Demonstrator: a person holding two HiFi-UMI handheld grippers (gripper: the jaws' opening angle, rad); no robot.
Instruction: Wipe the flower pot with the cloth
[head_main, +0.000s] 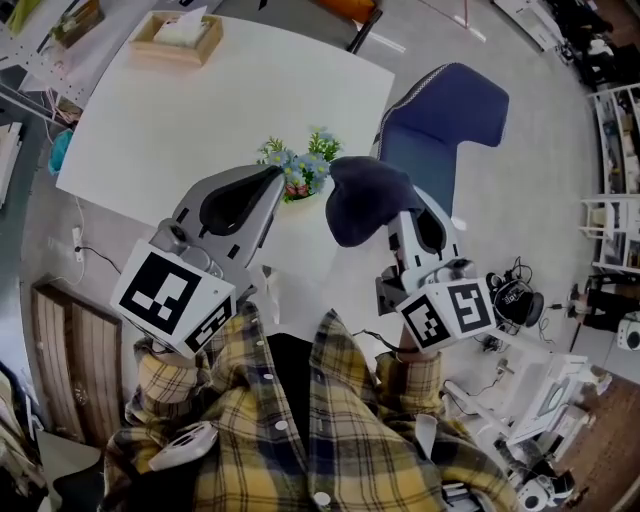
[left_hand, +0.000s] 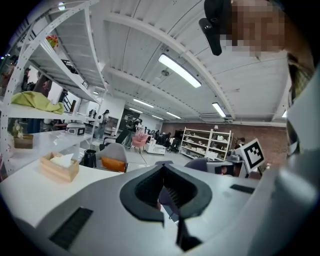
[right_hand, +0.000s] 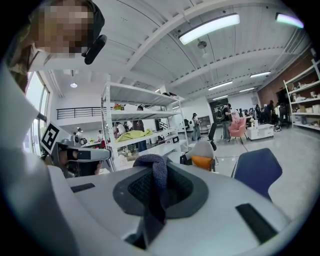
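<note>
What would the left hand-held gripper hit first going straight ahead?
Probably the flower pot: its blue flowers sit right off the left hand-held gripper tip in the head view, though height is unclear.

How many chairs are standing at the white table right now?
2. A blue chair stands at the right edge of the table, and an orange-seated chair at its far side. Any chair at the near side would be hidden by the person.

You have one cloth (head_main: 362, 200) between your right jaws, one flower pot (head_main: 298, 180) just ahead of them, and one tissue box (head_main: 177, 37) and one chair (head_main: 440, 125) beyond.
</note>
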